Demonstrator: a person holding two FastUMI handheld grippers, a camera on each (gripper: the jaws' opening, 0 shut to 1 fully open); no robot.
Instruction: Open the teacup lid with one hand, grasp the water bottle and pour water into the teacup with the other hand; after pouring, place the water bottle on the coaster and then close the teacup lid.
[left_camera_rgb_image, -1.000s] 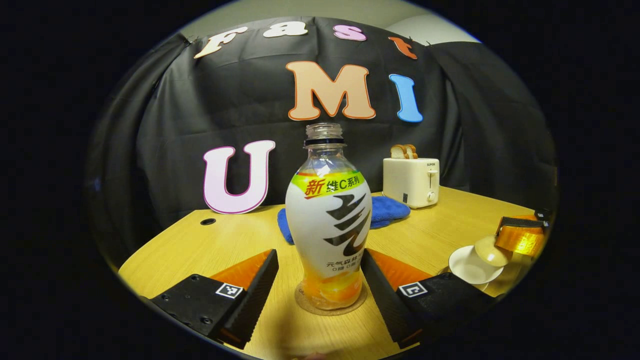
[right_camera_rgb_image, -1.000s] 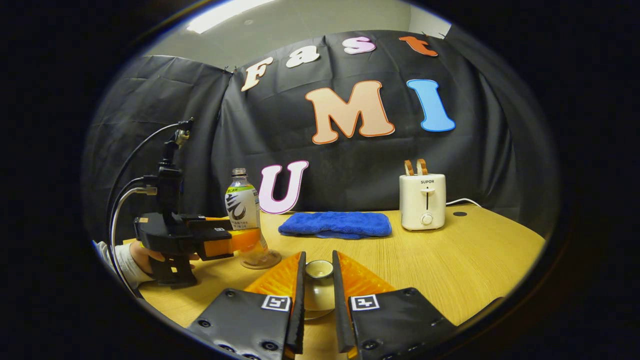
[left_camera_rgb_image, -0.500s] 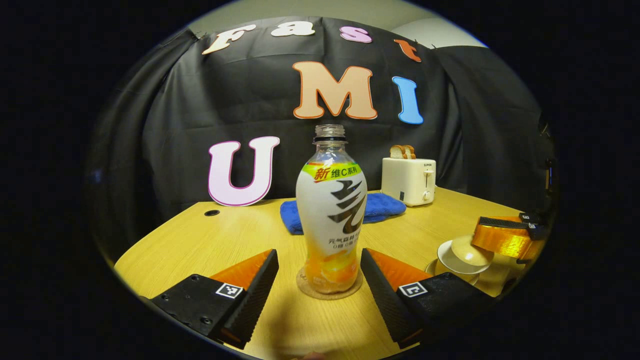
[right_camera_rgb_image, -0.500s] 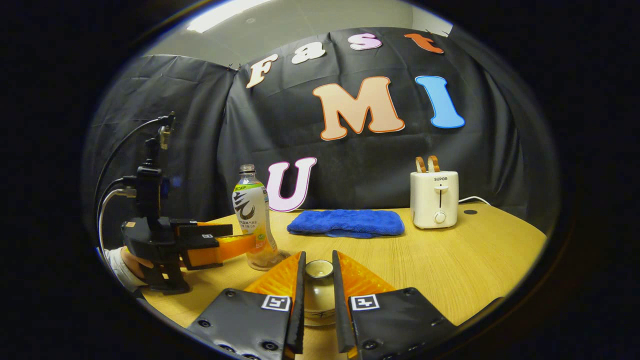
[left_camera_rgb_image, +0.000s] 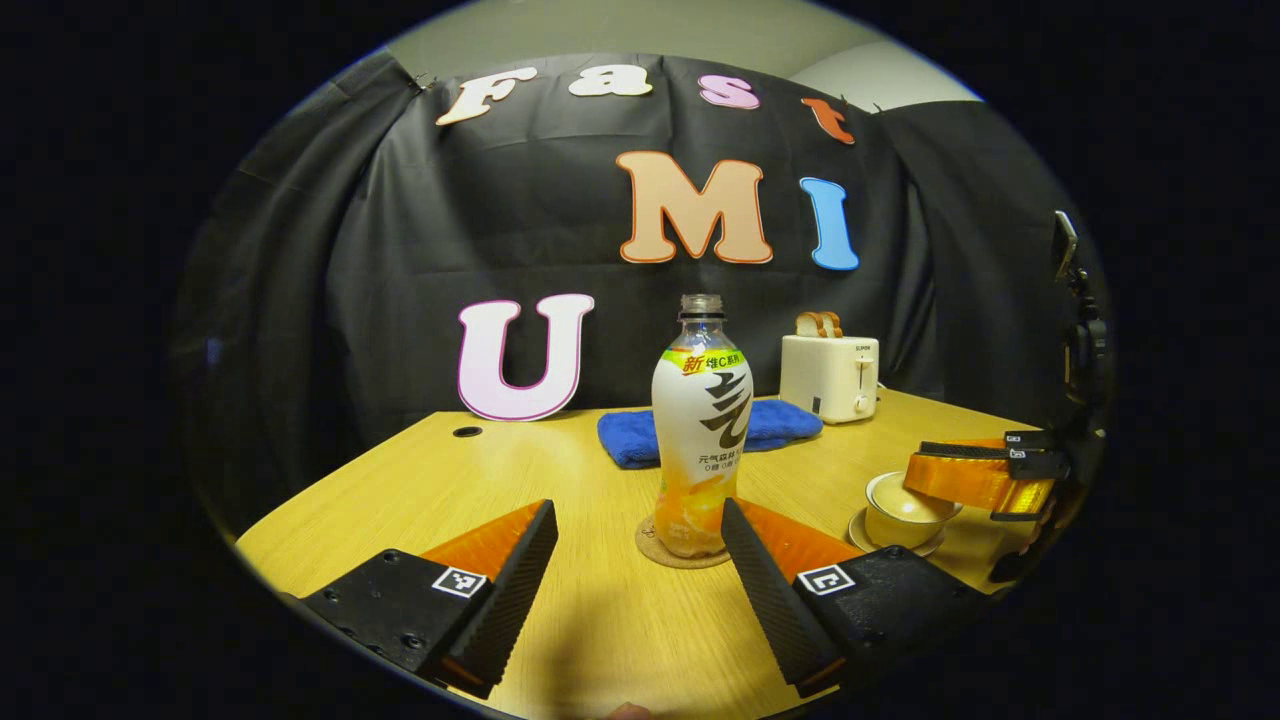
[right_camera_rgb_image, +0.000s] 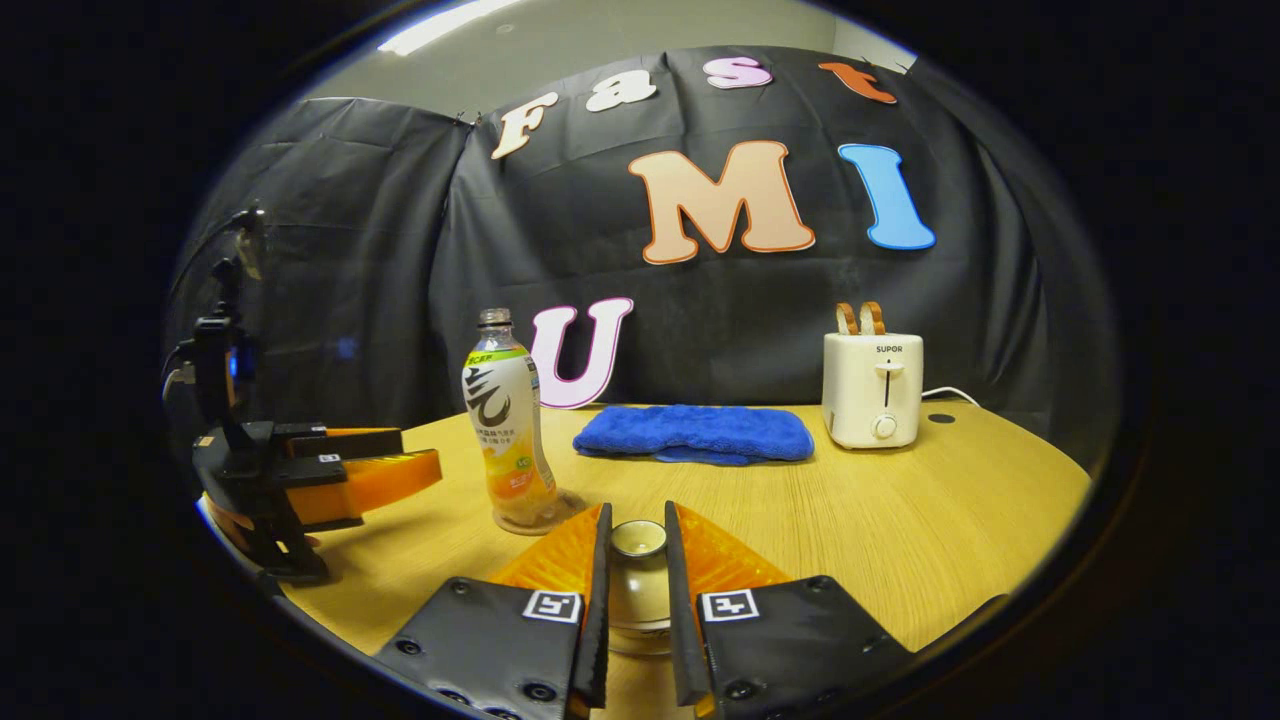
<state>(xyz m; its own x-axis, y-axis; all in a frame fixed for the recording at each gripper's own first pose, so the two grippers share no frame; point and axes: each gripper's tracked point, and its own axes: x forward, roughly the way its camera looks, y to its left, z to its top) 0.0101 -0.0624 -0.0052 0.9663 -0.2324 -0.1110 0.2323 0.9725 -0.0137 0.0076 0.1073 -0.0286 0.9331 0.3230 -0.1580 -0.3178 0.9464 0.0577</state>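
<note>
Right gripper view: the lid (right_camera_rgb_image: 638, 540) is clamped by the right gripper (right_camera_rgb_image: 636, 600) over the cup (left_camera_rgb_image: 903, 505). It should be lowered level and centred (judged). The bottle (left_camera_rgb_image: 702, 430) is seen upright on the coaster (left_camera_rgb_image: 655, 550), the left gripper (left_camera_rgb_image: 640, 585) spread apart, clear.

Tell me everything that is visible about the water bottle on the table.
The water bottle is clear plastic with no cap, and a white wrap with a green-yellow band covers its upper body. Orange liquid fills only the bottom part. It stands upright on a round cork coaster on the wooden table, in front of the blue towel. The left claw is open, its fingers apart from the bottle.
</note>
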